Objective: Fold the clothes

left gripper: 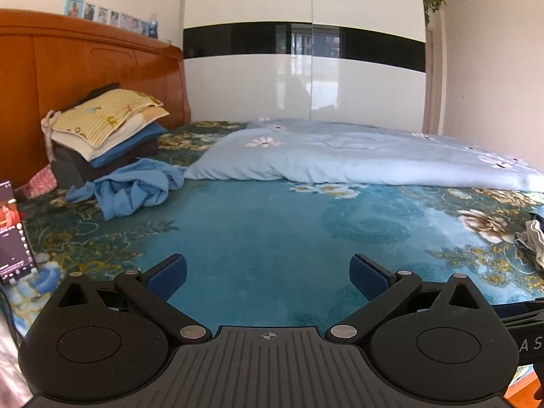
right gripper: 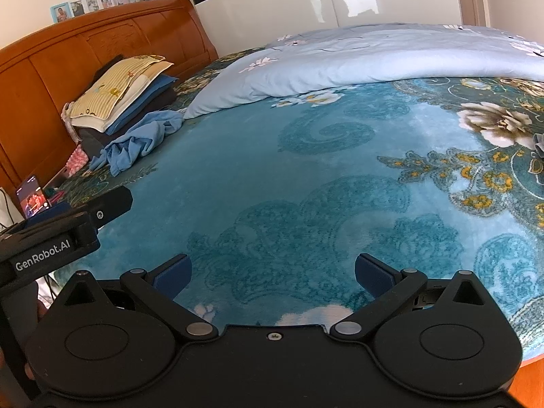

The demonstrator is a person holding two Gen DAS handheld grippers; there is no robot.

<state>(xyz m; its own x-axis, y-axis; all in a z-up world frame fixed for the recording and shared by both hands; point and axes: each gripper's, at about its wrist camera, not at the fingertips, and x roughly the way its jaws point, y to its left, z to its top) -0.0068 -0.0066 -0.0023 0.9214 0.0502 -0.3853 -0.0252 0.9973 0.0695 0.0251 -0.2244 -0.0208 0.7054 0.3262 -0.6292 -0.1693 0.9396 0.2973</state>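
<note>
A teal floral bedspread (left gripper: pixel 258 238) covers the bed. At lower centre the left gripper (left gripper: pixel 268 272) and right gripper (right gripper: pixel 273 273) hover over it, both spread wide and empty. Toward the upper left lies a crumpled blue garment (left gripper: pixel 132 187), just beside a stack of folded clothes (left gripper: pixel 105 129) against the wooden headboard (left gripper: pixel 85 57).

At three o'clock I see a grey garment (left gripper: pixel 532 241) cut off by the frame edge. The phone (left gripper: pixel 13 231) at nine o'clock is cropped too, its screen unreadable. The framed photos (left gripper: pixel 112 15) atop the headboard (left gripper: pixel 85 68) are too small to make out.
</note>
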